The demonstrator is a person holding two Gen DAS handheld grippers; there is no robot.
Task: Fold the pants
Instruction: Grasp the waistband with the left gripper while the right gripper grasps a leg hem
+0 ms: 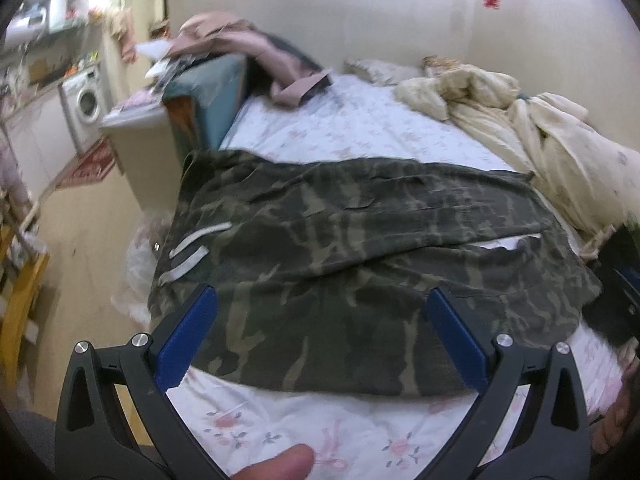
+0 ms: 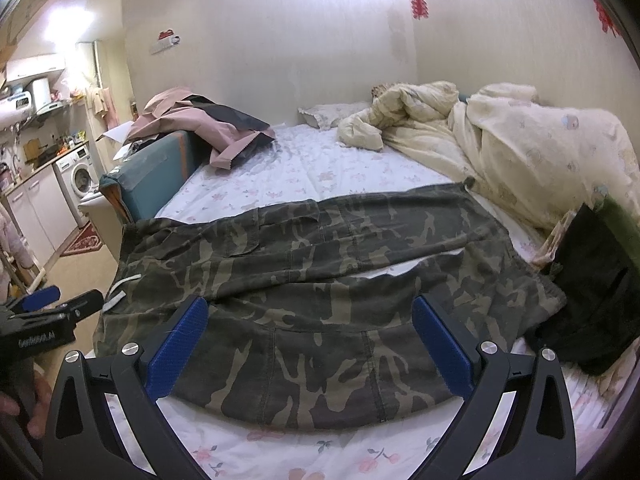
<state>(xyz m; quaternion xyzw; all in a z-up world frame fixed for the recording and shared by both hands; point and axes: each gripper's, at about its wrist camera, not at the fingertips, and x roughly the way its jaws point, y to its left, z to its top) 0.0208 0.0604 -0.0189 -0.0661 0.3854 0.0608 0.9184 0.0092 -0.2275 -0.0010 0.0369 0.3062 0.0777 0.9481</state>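
Fingertip (image 1: 280, 462) pokes in at the bottom of the left wrist view, cut off by the frame; rest of that hand not visible. Left gripper (image 1: 320, 312) spread wide, blue pads hovering over the camo pants (image 1: 340, 280), nothing between the fingers. Right gripper (image 2: 310, 320) likewise spread, empty, over the same pants.

Pants lie flat across the near edge of the bed (image 2: 304, 172), legs running side to side, one leg layered over the other with a sliver of sheet showing in the gap. White drawstrings (image 1: 196, 248) sit at the left end, which hangs at or just past the bed's left edge; blur makes that hard to call.

Black garment (image 2: 592, 304) at the bed's right edge touches the pants' right end, partly cut by the lens rim. Cream duvet (image 2: 520, 148) bunched along the far right side. Pink clothing (image 2: 200, 128) piled on the far left corner. Washing machine (image 2: 80, 174) far left, small and soft.
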